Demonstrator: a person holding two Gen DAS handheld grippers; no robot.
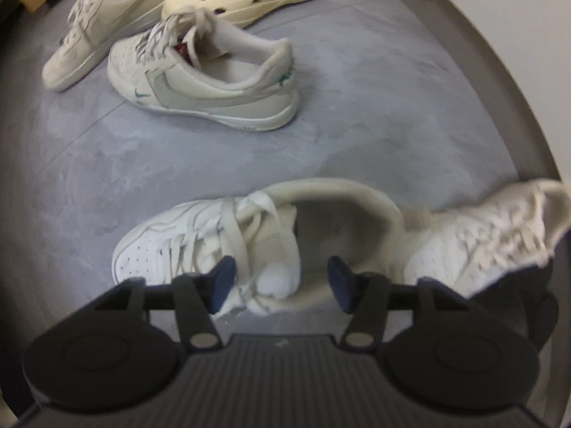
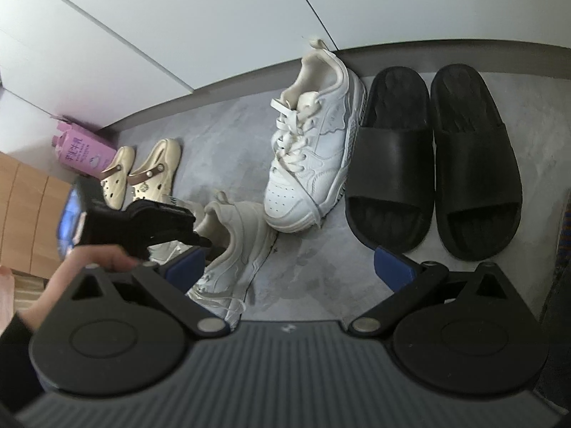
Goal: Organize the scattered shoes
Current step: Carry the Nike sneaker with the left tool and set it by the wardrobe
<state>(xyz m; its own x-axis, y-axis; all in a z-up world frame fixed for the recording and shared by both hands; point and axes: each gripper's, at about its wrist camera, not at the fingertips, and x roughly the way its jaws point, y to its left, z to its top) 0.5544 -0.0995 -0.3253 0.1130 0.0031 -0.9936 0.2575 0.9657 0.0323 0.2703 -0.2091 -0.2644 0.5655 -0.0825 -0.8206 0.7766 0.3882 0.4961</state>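
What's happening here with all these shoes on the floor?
A person is tidying shoes with a handheld gripper in each hand. The left gripper is open around the tongue and collar of a white sneaker, not yet clamped. The right gripper hangs open above the grey floor. By the wall, black slides and its matching sneaker already stand side by side.

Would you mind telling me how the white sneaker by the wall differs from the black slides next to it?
The white sneaker is laced and closed; the black slides are laceless and open-toed. The sneaker stands alone there, while the slides sit paired side by side. All rest upright on the grey floor, toes toward the camera.
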